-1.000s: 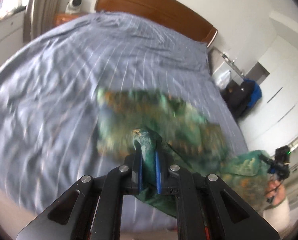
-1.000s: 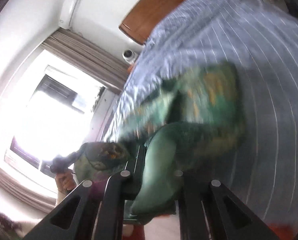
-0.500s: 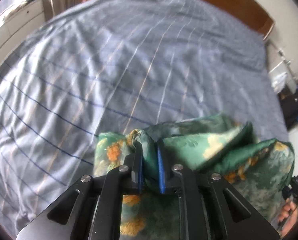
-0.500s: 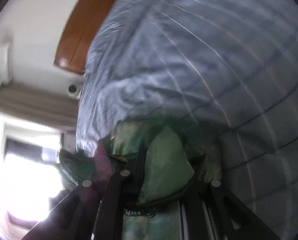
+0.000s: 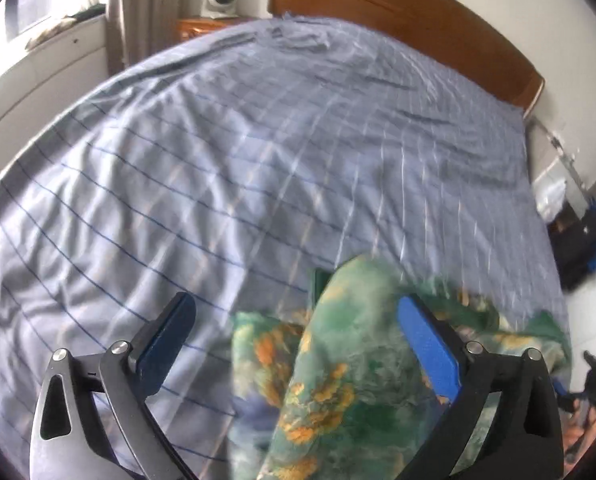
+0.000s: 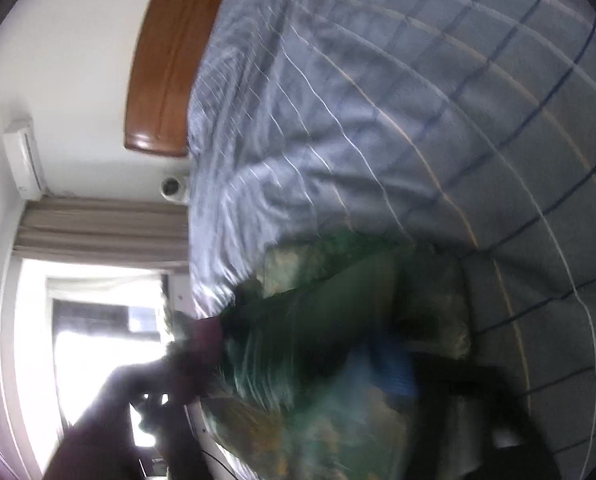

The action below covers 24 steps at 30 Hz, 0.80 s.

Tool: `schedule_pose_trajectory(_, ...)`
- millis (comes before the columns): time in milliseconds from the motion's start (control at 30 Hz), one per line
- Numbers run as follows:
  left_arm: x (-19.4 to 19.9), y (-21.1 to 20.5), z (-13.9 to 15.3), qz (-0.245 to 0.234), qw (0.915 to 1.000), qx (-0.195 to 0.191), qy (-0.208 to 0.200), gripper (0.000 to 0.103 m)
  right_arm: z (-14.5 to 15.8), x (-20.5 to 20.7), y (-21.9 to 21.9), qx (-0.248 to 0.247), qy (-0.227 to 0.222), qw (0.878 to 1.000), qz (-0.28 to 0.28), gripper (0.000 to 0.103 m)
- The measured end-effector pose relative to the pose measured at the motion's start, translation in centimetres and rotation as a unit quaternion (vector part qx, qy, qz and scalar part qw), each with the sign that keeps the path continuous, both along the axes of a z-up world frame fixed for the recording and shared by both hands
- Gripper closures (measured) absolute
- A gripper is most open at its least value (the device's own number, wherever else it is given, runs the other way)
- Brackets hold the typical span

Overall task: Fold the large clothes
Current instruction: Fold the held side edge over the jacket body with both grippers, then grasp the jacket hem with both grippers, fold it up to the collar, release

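A green garment with orange flowers [image 5: 338, 364] lies bunched on the near edge of the bed. My left gripper [image 5: 298, 328] is open wide; a fold of the garment rises between its blue pads [image 5: 426, 344] without being pinched. In the right wrist view the garment [image 6: 318, 344] is a dark green blur close to the lens. My right gripper shows only as a blurred blue pad [image 6: 394, 368] and a black finger on the right; its left finger is hidden by cloth, so its state is unclear.
The bed has a blue-grey striped sheet [image 5: 257, 160] and a wooden headboard [image 5: 418, 12]. A nightstand with a white camera [image 5: 221, 0] stands at the back left. Dark bags [image 5: 586, 240] sit on the floor to the right. A window [image 6: 97, 340] is at the left.
My left gripper has opened and let go of the garment, which has dropped onto the bed. The right view has swung and become blurred.
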<state>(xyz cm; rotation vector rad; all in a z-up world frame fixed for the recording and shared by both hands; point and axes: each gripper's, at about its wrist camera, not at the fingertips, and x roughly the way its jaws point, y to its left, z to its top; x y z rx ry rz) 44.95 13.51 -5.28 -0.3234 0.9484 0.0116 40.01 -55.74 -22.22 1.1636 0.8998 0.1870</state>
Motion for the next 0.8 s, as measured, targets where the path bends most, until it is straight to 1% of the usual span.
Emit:
schedule_pose_trajectory(33,-0.3,0.4,0.5,0.006,1.0000,-0.006,-0.001,0.002,1.0,-0.3,-0.4,-0.011,-0.011,1.000,-0.022,0.000)
schedule_pose_trajectory(100,-1.3,0.4,1.3,0.005,0.9999,-0.006,-0.014,0.002,2.3,-0.7,-0.9,-0.027,-0.019,0.999,-0.040,0.000)
schedule_pose_trajectory(133,-2.1,-0.2,1.6,-0.006,0.9998,0.006,-0.020,0.002,3.2,-1.0,-1.0,-0.045,-0.021,0.998,-0.046,0.000)
schedule_pose_trajectory(167,-3.0,-1.3,1.9,-0.024,0.9989,0.028,-0.029,0.002,4.4,-1.3,-0.6,-0.073,-0.030,0.996,-0.045,0.000)
schedule_pose_trajectory(233,-5.1,-3.7,2.3,-0.061,0.9946,0.069,-0.047,0.002,7.0,-1.9,1.5,-0.138,-0.053,0.989,-0.012,0.000)
schedule_pose_trajectory(267,-6.7,-6.0,2.4,-0.092,0.9886,0.101,-0.063,0.002,8.0,-2.2,2.8,-0.169,-0.063,0.984,0.009,0.000)
schedule_pose_trajectory(300,-7.9,-7.5,2.4,-0.112,0.9835,0.122,-0.073,0.002,9.3,-2.6,5.1,-0.206,-0.080,0.974,0.043,0.000)
schedule_pose_trajectory(333,-9.1,-9.4,2.2,-0.135,0.9762,0.147,-0.084,0.002,10.1,-2.9,6.7,-0.227,-0.092,0.967,0.066,0.000)
schedule_pose_trajectory(367,-10.2,-11.2,1.8,-0.153,0.9689,0.170,-0.094,0.002,11.0,-3.2,9.9,-0.257,-0.109,0.954,0.107,0.000)
schedule_pose_trajectory(400,-11.3,-13.3,1.1,-0.170,0.9593,0.200,-0.104,0.002,11.4,-3.6,12.3,-0.271,-0.121,0.945,0.137,0.000)
schedule_pose_trajectory(433,-11.8,-14.4,0.5,-0.178,0.9543,0.215,-0.107,0.002,11.7,-3.8,16.1,-0.276,-0.137,0.933,0.184,0.000)
schedule_pose_trajectory(467,-12.4,-16.0,-0.7,-0.187,0.9475,0.236,-0.108,0.002,11.5,-4.0,18.7,-0.273,-0.145,0.927,0.214,0.000)
schedule_pose_trajectory(533,-12.6,-16.9,-2.5,-0.191,0.9434,0.252,-0.099,0.002,10.2,-3.9,23.7,-0.251,-0.148,0.918,0.268,0.000)
schedule_pose_trajectory(567,-12.4,-17.1,-3.8,-0.185,0.9405,0.269,-0.093,0.002,8.8,-3.5,26.1,-0.245,-0.139,0.916,0.285,0.000)
schedule_pose_trajectory(600,-12.1,-16.9,-4.8,-0.175,0.9378,0.287,-0.087,0.002,7.0,-2.8,28.1,-0.255,-0.123,0.911,0.301,0.001)
schedule_pose_trajectory(633,-11.8,-16.4,-5.8,-0.165,0.9350,0.304,-0.077,0.001,5.4,-2.2,29.4,-0.285,-0.105,0.902,0.307,0.001)
schedule_pose_trajectory(667,-11.3,-15.5,-7.0,-0.156,0.9332,0.317,-0.064,0.000,3.1,-1.2,30.7,-0.350,-0.073,0.883,0.304,0.001)
schedule_pose_trajectory(700,-10.8,-14.4,-8.1,-0.148,0.9354,0.317,-0.053,0.000,1.1,-0.3,31.3,-0.405,-0.041,0.863,0.299,0.000)
schedule_pose_trajectory(733,-10.5,-13.3,-8.7,-0.142,0.9394,0.308,-0.049,0.000,-1.3,0.7,31.3,-0.437,-0.011,0.849,0.297,0.000)
schedule_pose_trajectory(767,-10.3,-12.4,-9.1,-0.135,0.9437,0.299,-0.044,0.000,-2.5,1.2,31.1,-0.437,-0.008,0.850,0.296,0.000)
schedule_pose_trajectory(800,-9.9,-11.3,-9.4,-0.129,0.9535,0.270,-0.033,0.000,-3.0,1.4,30.7,-0.435,-0.012,0.853,0.288,0.000)
